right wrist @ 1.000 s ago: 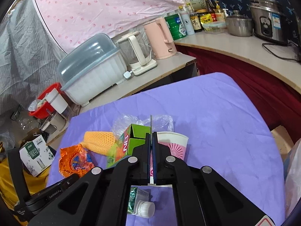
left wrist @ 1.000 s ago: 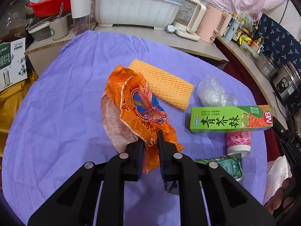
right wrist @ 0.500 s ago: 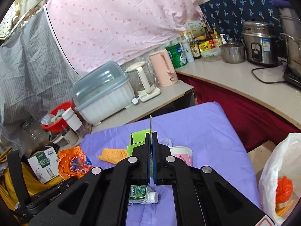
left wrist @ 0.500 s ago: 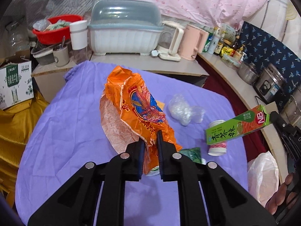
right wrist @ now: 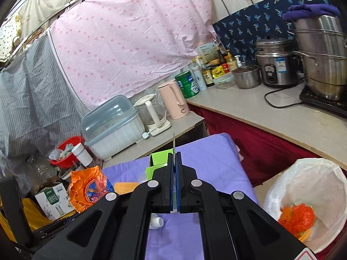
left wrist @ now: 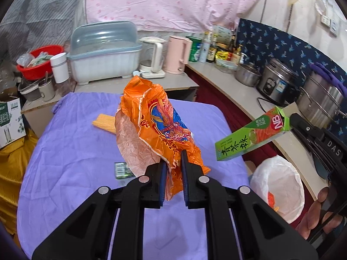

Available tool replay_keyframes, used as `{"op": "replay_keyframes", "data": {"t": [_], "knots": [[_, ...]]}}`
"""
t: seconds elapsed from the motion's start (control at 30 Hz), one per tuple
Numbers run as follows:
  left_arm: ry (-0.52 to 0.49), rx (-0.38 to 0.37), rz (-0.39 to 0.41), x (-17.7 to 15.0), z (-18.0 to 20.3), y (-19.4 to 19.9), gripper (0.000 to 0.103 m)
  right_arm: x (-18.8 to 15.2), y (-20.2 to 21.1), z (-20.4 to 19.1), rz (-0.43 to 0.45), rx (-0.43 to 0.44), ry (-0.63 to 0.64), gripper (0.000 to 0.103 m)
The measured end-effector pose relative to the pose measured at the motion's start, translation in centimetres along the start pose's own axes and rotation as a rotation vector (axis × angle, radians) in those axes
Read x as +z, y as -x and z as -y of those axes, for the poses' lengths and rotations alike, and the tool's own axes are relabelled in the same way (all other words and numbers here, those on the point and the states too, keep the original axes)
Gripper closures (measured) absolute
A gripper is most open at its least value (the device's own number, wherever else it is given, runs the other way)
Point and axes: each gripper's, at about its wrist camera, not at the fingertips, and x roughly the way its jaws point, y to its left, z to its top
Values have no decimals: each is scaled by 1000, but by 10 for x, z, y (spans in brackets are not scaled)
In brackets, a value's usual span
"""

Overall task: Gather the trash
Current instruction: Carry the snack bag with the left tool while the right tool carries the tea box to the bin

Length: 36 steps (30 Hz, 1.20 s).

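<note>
Already an orange wrapper [left wrist: 156, 130] is pinched in the left gripper [left wrist: 174, 162] fingers, lifted left of the white bin bag [left wrist: 279, 186]. A green carton [left wrist: 251, 136] is clamped by its flap in the closed right gripper [right wrist: 174, 169], above the bag. Some trash is bagged; a yellow foam net [left wrist: 104, 122] and green packet [left wrist: 122, 170] are left on the surface [left wrist: 71, 151]. Only the right view shows the bag's orange contents clearly.

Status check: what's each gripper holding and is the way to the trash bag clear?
Left gripper shut on orange wrapper. Right gripper shut on green box. White trash bag open, nothing in between.
</note>
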Motion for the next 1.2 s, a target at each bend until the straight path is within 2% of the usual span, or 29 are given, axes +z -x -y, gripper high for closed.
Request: {"op": "replay_keyframes", "data": {"t": [0.27,0.67,1.0,1.2], "knots": [[-92,-62,-17,-14,68,5,91,5,34,52,33,-59,-46,101],[-232,-165,-79,-48,177,-5,91,5,89,151,71,-190,-141,101],[-337,-222,-162,-84,243,-30,91,-13,109,214,50,-287,-201,101],[-371,-246,-220,-101,260,-50,91,-26,111,237,30,-322,-232,101]]}}
